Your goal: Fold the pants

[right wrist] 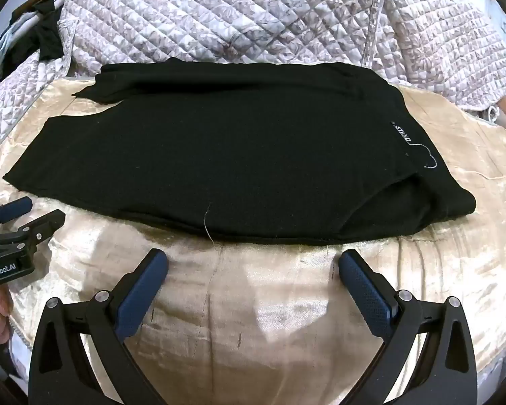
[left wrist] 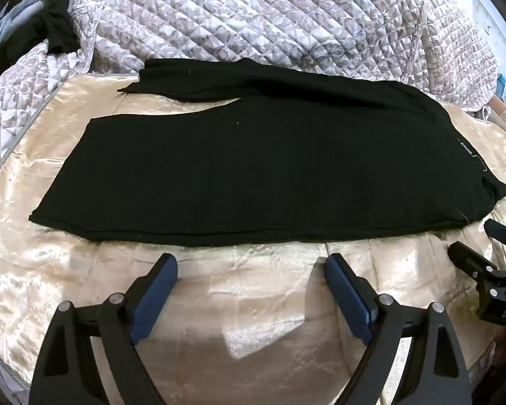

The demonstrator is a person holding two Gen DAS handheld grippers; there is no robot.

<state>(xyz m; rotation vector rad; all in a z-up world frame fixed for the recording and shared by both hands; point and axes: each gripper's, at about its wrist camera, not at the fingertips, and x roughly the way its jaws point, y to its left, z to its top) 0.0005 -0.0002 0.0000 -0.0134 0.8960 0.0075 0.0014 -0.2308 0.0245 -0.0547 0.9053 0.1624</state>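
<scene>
Both hand-held grippers gape near black pants [right wrist: 239,155] lettered "STAND" [right wrist: 402,134].

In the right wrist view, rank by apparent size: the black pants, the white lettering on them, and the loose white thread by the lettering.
1. Black pants, by far the largest.
2. White lettering and loose white thread: both tiny and similar in extent, so I would not rank them.
</scene>
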